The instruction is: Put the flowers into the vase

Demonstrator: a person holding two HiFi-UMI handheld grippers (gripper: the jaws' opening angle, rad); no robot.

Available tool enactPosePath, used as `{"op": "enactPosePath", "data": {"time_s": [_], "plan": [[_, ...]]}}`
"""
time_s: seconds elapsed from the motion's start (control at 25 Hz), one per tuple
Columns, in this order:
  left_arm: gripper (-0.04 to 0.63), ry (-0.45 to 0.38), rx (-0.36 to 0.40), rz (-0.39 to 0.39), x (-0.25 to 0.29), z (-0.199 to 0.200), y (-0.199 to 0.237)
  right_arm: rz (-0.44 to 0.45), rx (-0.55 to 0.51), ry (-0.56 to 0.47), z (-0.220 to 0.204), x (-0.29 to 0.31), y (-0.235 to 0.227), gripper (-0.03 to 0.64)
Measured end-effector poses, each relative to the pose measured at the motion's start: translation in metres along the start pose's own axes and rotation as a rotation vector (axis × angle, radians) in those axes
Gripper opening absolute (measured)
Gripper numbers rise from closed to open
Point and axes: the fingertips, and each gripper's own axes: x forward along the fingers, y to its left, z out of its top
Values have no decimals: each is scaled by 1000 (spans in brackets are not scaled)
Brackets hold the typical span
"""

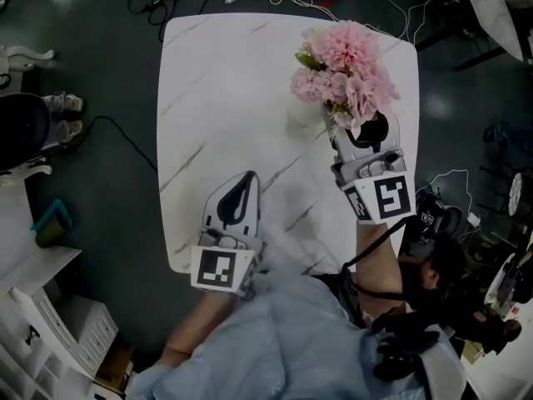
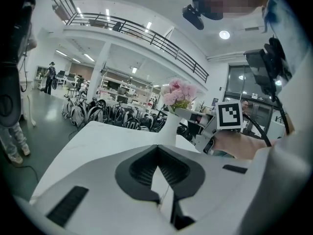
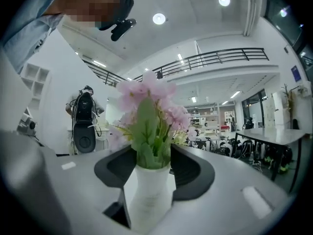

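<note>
White, grey-veined marble-pattern table [image 1: 216, 82], rounded corners, carrying at its far right one slim white vase [image 3: 146, 195], upright, with a bunch of pink flowers [image 1: 346, 69] and green leaves standing in its mouth. Item two, the right gripper [image 1: 358, 122], white with a square-marker cube, set at the vase from the near side, jaws spread wide to either side of the vase neck and stems, not clamped on them. Item three, the left gripper [image 1: 246, 177], same make, over the table's near edge, well apart from the vase, jaws closed together on nothing.
</note>
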Motion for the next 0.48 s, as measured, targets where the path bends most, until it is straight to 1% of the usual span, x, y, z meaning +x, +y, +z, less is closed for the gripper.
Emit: {"op": "enactPosePath", "data": {"time_s": [0.24,0.48], "plan": [[6,-8,30,-23,-7,4,-6,-11,25,27,-4,-17,9,238],[5,-16,72,-67,-22,1,-18,-48,51,44,-13,-47,23,241]]}}
